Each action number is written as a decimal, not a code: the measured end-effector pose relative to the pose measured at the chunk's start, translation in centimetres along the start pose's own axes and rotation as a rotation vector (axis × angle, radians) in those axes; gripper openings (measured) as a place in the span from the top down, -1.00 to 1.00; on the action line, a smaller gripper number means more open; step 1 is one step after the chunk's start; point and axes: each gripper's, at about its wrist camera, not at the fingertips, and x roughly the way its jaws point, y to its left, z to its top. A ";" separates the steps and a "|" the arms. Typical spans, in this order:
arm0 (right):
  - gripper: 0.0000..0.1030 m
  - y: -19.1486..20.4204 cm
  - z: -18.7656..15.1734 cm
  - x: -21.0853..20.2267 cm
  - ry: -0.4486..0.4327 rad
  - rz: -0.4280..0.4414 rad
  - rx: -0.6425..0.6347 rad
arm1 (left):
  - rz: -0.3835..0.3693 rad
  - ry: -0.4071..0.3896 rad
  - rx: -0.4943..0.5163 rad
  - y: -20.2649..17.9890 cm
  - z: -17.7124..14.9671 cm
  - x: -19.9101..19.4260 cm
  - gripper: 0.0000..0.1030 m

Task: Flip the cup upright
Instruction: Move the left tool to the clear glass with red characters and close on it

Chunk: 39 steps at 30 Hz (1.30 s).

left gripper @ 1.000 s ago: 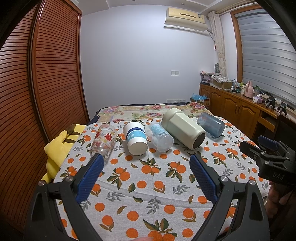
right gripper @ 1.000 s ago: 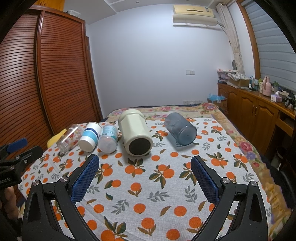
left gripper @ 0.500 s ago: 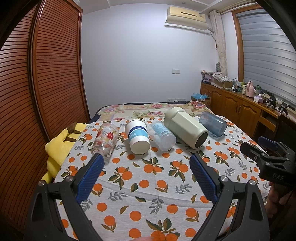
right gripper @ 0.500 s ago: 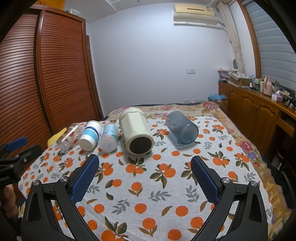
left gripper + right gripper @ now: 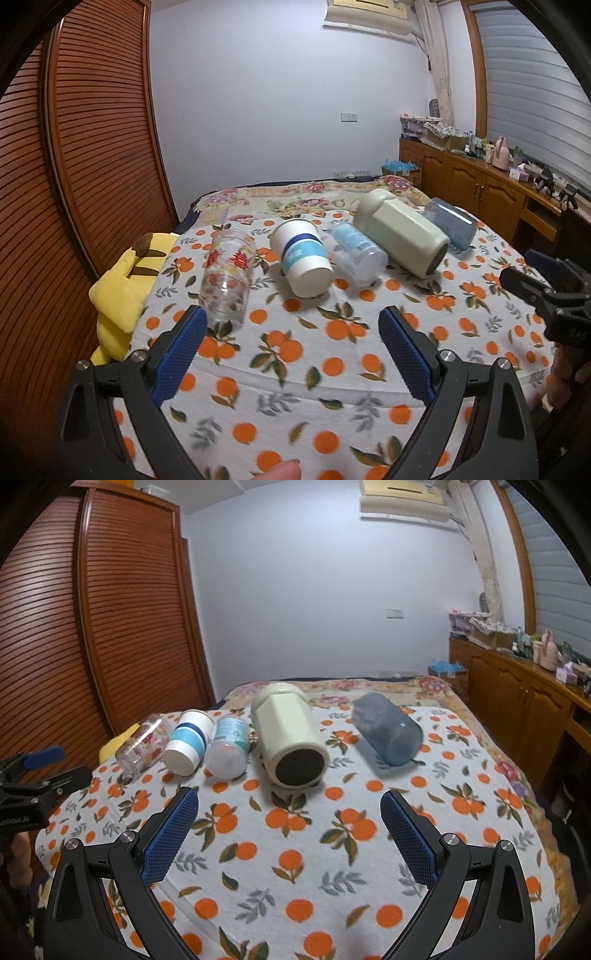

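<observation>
Several cups lie on their sides in a row on the orange-print cloth (image 5: 295, 354): a clear glass with red print (image 5: 227, 277) (image 5: 142, 744), a white cup with a blue band (image 5: 301, 256) (image 5: 188, 740), a clear plastic cup with a blue label (image 5: 354, 254) (image 5: 229, 746), a large cream mug (image 5: 400, 230) (image 5: 290, 734) and a blue-grey tumbler (image 5: 452, 225) (image 5: 388, 727). My left gripper (image 5: 291, 343) is open and empty, just short of the glass and the white cup. My right gripper (image 5: 290, 829) is open and empty, in front of the cream mug.
A yellow plush toy (image 5: 123, 284) lies at the bed's left edge beside the slatted wooden wardrobe (image 5: 81, 147). A wooden cabinet with clutter (image 5: 480, 184) runs along the right wall. The floral bedspread (image 5: 295, 199) lies behind the cups.
My left gripper has moved forward and a little left toward the glass and white cup, which now look larger. My right gripper has edged slightly forward. The cups have not moved.
</observation>
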 end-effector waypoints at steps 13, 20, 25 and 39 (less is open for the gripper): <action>-0.93 3.4 2.7 5.3 0.083 0.086 -0.103 | -0.005 0.108 0.038 3.3 1.2 5.2 -0.84; -0.93 4.8 4.0 7.9 0.115 0.117 -0.130 | -0.043 0.217 0.031 5.4 2.0 9.1 -0.65; -0.93 5.4 4.6 9.5 0.133 0.125 -0.148 | -0.032 0.237 0.037 6.4 3.2 10.4 -0.48; -0.93 6.3 5.1 12.2 0.193 0.160 -0.168 | -0.098 0.397 -0.020 8.4 4.6 16.2 -0.31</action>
